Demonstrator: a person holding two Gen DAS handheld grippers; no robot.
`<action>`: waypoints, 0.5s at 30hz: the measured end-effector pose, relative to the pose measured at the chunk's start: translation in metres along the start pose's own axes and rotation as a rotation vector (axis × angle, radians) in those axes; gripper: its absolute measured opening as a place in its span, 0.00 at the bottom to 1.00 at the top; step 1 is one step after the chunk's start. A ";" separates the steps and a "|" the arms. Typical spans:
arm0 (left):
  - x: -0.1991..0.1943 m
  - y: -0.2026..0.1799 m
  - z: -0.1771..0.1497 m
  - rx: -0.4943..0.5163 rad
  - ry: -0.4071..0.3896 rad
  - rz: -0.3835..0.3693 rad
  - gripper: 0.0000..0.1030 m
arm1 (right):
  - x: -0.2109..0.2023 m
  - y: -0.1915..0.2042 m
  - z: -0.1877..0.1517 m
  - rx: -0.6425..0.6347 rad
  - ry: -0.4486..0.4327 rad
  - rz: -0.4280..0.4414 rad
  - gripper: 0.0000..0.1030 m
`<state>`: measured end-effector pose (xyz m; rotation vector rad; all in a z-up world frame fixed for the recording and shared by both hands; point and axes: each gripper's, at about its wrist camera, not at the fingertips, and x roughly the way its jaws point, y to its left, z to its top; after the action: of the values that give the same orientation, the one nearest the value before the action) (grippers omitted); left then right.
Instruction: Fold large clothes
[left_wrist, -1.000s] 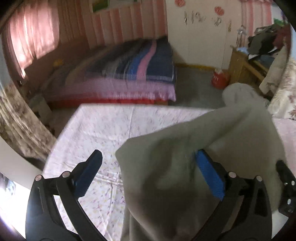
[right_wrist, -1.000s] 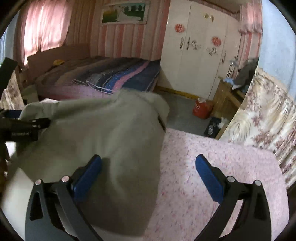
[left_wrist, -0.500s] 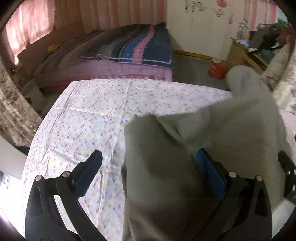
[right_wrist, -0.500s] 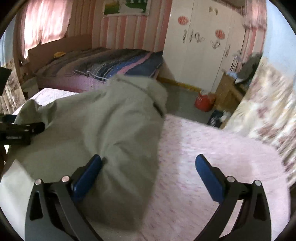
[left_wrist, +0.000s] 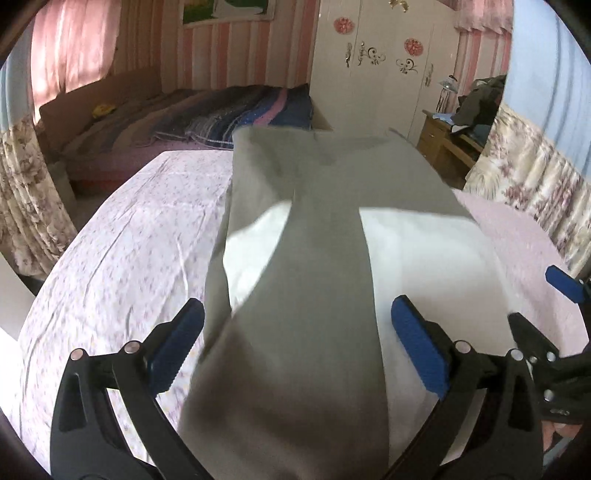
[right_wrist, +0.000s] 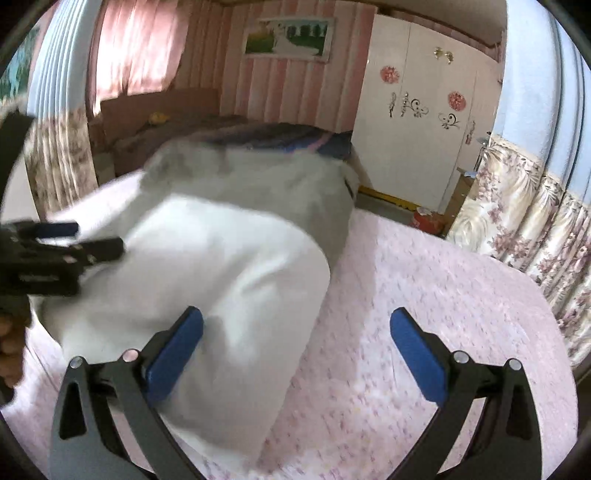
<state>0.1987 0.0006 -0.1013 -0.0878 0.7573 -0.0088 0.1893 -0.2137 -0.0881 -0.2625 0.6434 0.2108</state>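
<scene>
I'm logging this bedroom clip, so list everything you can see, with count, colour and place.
Large grey-green fabric garment: one, pale lining showing, spread over the near bed between both grippers.
Pink floral bedsheet: one, covering the near bed.
Striped blue and pink blanket: one, on the far bed.
White wardrobe with pink flower stickers: one, back wall.
Framed landscape picture: one, on the striped pink wall.
Pink curtain: one, back left.
Floral beige curtain: one, right side.
Red container: one, on the floor.
Wooden desk: one, piled with dark clothes.
Left gripper: black, blue pads, jaws apart.
Right gripper: black, blue pads, jaws apart.
</scene>
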 end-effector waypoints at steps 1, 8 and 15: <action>0.001 0.002 -0.005 -0.007 0.003 0.003 0.97 | 0.003 0.001 -0.003 -0.021 0.007 -0.004 0.98; 0.013 0.008 -0.022 -0.070 0.014 -0.028 0.97 | 0.007 -0.006 -0.011 0.003 0.003 0.004 0.98; -0.007 0.006 -0.025 -0.018 -0.036 0.013 0.97 | -0.006 -0.014 -0.016 0.077 -0.047 0.051 0.98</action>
<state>0.1760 0.0051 -0.1152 -0.0996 0.7223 0.0123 0.1792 -0.2327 -0.0945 -0.1663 0.6105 0.2397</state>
